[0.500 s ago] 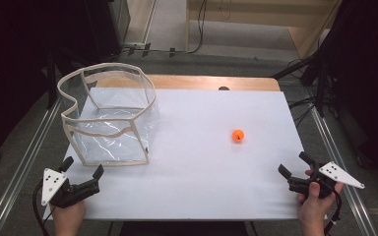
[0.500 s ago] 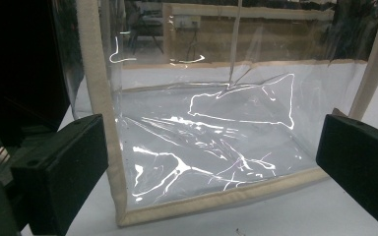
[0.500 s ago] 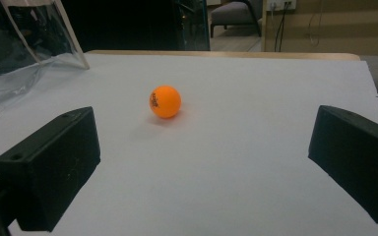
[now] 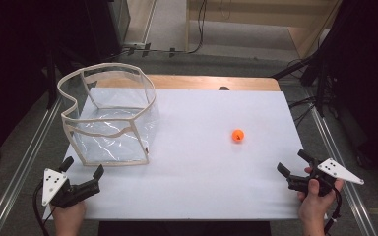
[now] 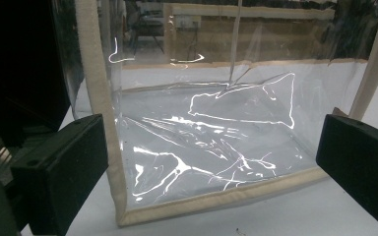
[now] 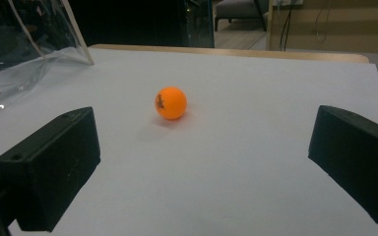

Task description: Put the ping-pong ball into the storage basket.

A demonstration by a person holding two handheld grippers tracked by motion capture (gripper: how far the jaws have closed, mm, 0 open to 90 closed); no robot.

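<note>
From above I have the white rectangular worktop point(image 4: 197, 162) in front of me, with a strip of bare wood along its far edge. My left hand-held gripper point(image 4: 82, 170) sits at about 7 o'clock on the sheet, near the front left corner, its jaws spread wide and holding nothing. Just ahead of it, at about 10 o'clock, stands a clear soft plastic bag with cream fabric edging point(image 4: 110, 120), upright, its top open and its rim sagging into a wavy outline. In the left gripper view I look straight at the bag point(image 5: 206, 142): its near lower seam lies between my two black jaws, and neither jaw touches it. The plastic is creased and throws bright glare.

My right hand-held gripper point(image 4: 294, 162) is at about 4 o'clock, near the front right corner, also released with jaws wide apart. The small orange ball point(image 4: 237, 134) rests alone on the white sheet at about 2 o'clock, well apart from the bag. In the right gripper view the ball point(image 6: 171, 103) lies ahead, left of centre between the jaws, with dark print on its side that I cannot read.
</note>
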